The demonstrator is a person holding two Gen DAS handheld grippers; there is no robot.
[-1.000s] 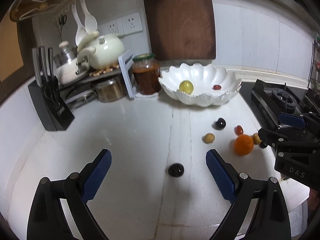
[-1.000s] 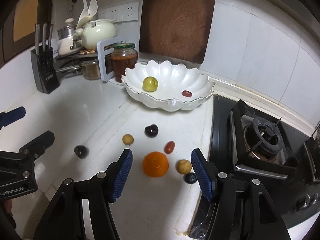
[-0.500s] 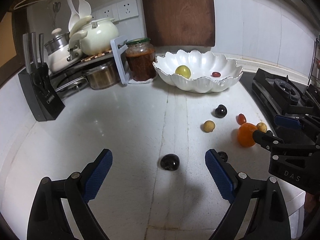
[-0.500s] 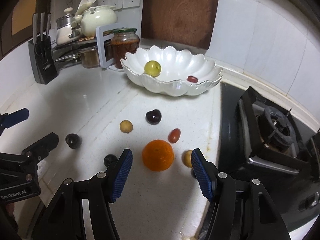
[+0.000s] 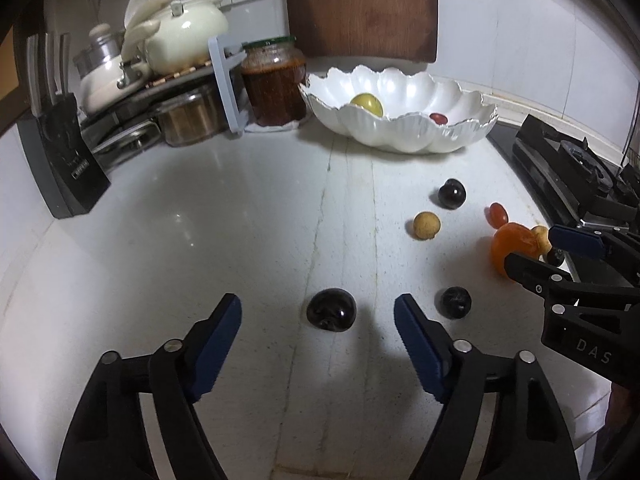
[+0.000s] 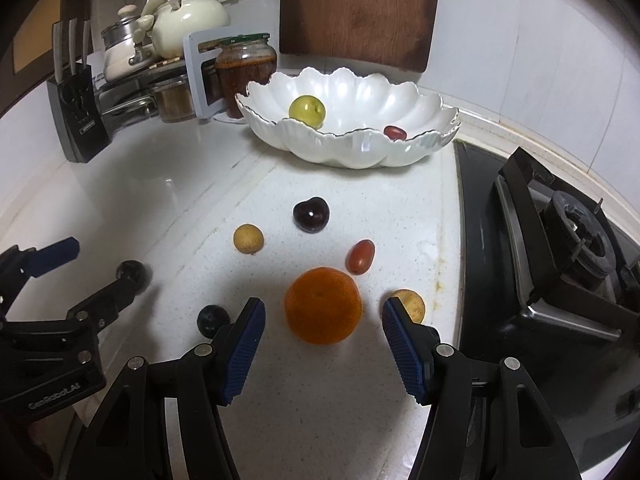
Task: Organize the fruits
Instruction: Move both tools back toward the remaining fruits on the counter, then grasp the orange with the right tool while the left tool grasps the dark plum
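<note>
A dark cherry (image 5: 331, 310) lies on the white counter between the fingers of my left gripper (image 5: 318, 314), whose jaws are closing with gaps on both sides. My right gripper (image 6: 323, 316) stands open around the orange (image 6: 323, 305) without touching it. A white scalloped bowl (image 6: 360, 148) at the back holds a green fruit (image 6: 307, 110) and a red grape (image 6: 395, 133). Loose on the counter are another dark cherry (image 6: 311, 214), a tan longan (image 6: 248, 238), a red grape (image 6: 360, 256), a second longan (image 6: 412, 303) and a dark round fruit (image 6: 212, 320).
A gas stove (image 6: 560, 240) fills the right side. A sauce jar (image 5: 274, 80), pots on a rack (image 5: 168, 92) and a knife block (image 5: 60, 160) line the back left. A wooden cutting board (image 5: 360, 8) leans on the tiled wall.
Both grippers have sunk toward the counter. The left jaws have narrowed around the dark cherry. The right gripper has come down around the orange with its jaws unchanged.
</note>
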